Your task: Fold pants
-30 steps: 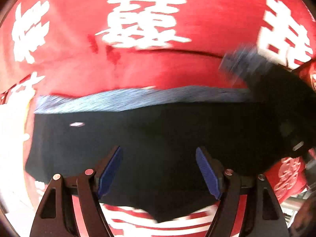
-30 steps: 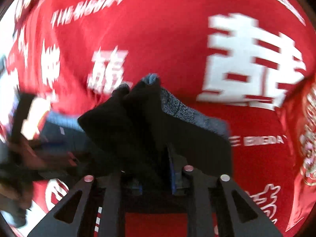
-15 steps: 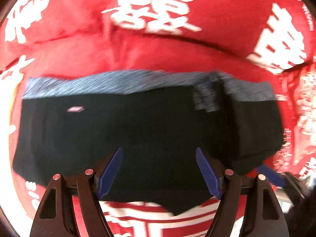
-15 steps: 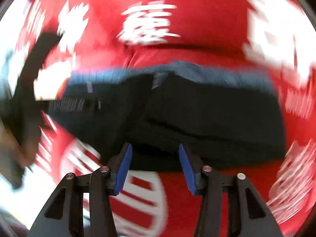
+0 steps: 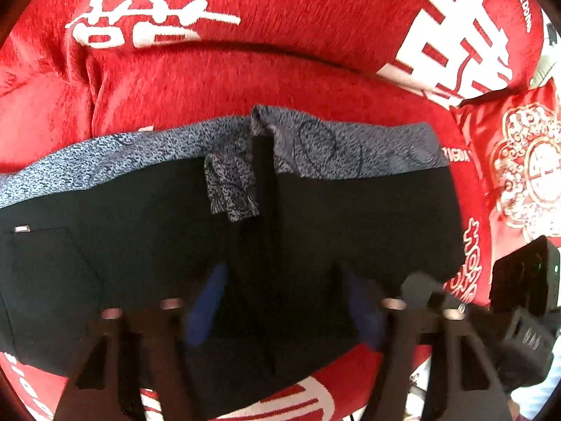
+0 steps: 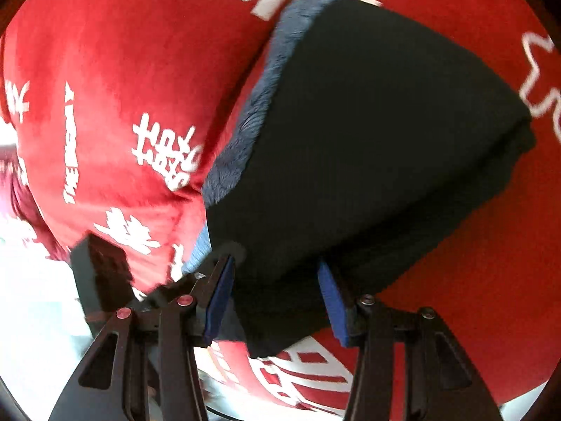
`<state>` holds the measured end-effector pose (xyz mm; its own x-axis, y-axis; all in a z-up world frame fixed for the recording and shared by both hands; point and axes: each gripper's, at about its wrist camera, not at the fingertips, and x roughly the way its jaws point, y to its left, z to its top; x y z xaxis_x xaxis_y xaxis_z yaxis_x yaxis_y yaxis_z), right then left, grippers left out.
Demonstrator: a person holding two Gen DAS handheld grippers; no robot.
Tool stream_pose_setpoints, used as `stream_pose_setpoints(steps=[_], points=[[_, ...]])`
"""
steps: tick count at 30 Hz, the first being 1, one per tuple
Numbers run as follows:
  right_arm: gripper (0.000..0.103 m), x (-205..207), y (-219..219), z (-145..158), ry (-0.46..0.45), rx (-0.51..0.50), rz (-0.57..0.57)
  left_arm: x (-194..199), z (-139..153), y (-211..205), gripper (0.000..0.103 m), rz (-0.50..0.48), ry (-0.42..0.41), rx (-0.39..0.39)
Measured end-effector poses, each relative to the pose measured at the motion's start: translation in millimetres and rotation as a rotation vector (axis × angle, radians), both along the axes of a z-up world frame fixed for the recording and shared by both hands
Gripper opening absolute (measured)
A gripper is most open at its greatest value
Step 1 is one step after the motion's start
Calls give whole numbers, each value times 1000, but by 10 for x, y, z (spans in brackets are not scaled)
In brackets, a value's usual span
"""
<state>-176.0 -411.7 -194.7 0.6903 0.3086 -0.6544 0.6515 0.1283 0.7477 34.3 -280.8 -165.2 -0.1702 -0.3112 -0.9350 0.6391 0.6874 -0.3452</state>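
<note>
The left gripper (image 5: 284, 307) hung with its jaws spread, both blue pads (image 5: 205, 303) blurred, nothing between them but the pants (image 5: 368, 224) lying below. The right gripper (image 6: 277, 300) also had its jaws spread, the folded edge of the pants (image 6: 368, 133) sitting between the pads (image 6: 219, 298); whether it touched them could not be told. The black pants lay flat on the red blanket (image 5: 245, 80), their grey patterned waistband (image 5: 105, 161) along the far edge, one end folded over the middle. A red cushion (image 5: 522, 168) sat to the right, just beside the pants. The other gripper's black body (image 5: 519, 298) crowded the left view's lower right corner.
</note>
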Motion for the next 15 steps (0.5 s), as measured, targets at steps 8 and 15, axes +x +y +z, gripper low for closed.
stream_pose_setpoints(steps=[8, 15], points=[[5, 169, -97, 154, -64, -3, 52, -31, 337, 111, 45, 11, -62, -35], [5, 258, 181, -44, 51, -39, 197, -193, 43, 307, 51, 30, -115, 60]])
